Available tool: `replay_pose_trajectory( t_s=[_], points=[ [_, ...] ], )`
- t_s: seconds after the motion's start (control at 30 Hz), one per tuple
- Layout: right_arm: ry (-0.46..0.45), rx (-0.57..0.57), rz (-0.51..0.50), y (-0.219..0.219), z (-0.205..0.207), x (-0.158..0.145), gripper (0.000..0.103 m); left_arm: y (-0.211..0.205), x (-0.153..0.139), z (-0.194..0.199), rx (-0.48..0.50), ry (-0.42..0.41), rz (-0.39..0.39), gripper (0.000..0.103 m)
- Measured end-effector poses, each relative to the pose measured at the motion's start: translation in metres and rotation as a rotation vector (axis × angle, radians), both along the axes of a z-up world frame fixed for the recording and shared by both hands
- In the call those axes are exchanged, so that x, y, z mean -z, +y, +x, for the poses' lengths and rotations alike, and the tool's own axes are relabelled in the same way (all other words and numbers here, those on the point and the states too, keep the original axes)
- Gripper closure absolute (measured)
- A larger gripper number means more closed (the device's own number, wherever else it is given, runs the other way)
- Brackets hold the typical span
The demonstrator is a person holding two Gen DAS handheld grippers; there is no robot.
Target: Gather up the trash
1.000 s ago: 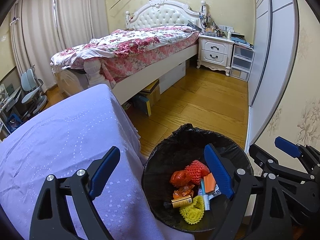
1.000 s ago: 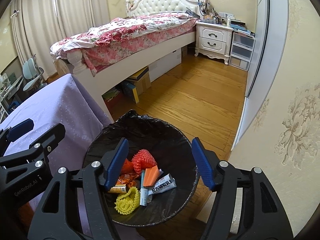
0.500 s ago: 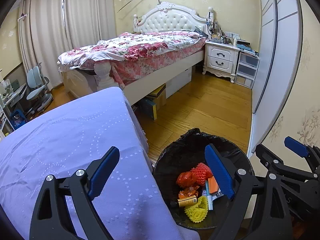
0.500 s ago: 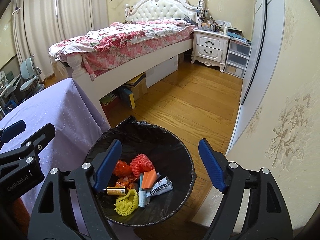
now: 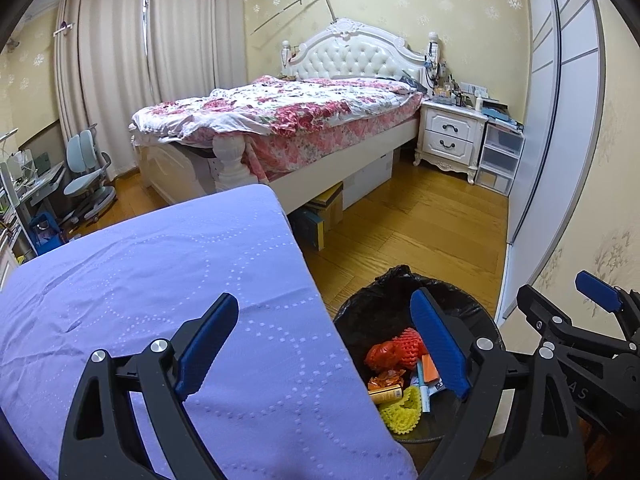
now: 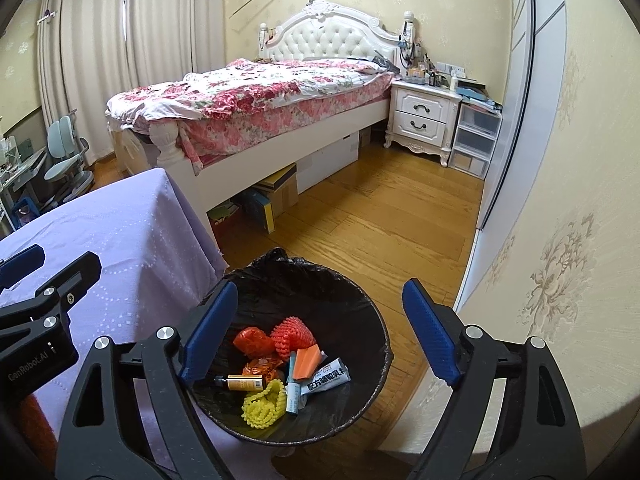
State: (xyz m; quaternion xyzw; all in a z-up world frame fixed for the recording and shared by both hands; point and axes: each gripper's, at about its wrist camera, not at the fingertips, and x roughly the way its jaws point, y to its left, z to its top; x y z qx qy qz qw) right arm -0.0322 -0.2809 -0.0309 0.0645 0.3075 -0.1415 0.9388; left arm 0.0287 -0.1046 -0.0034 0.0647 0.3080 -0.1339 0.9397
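Here the black-lined trash bin (image 6: 288,356) stands on the wooden floor (image 6: 360,224) just beside the lavender-clothed table (image 5: 160,300), holding a red foam net (image 6: 290,336), a crumpled orange wrapper (image 6: 252,340), a yellow foam net (image 6: 264,404), a small brown bottle (image 6: 240,382), an orange card (image 6: 306,360) and a white tube (image 6: 326,378). The right gripper (image 6: 316,332) hangs over the bin, jaws spread wide and empty. The left gripper (image 5: 324,344), equally wide and empty, straddles the table edge with the bin at its 4 o'clock.

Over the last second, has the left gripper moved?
Yes. The left gripper has lifted and pulled back: the trash bin sits lower right, with more purple tablecloth showing.
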Motion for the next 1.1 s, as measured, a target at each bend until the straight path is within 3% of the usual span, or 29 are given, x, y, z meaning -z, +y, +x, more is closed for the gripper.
replay_pose_trajectory(
  t_s=[0.47, 1.1],
  points=[
    [-0.060, -0.064, -0.001, 0.035, -0.032, -0.024, 0.018, 0.033, -0.023, -0.039, -0.060, -0.056, -0.017, 0.015],
    [-0.094, -0.098, -0.012, 0.059, -0.061, -0.041, 0.018, 0.061, -0.029, -0.066, -0.109, -0.079, -0.026, 0.014]
  ],
)
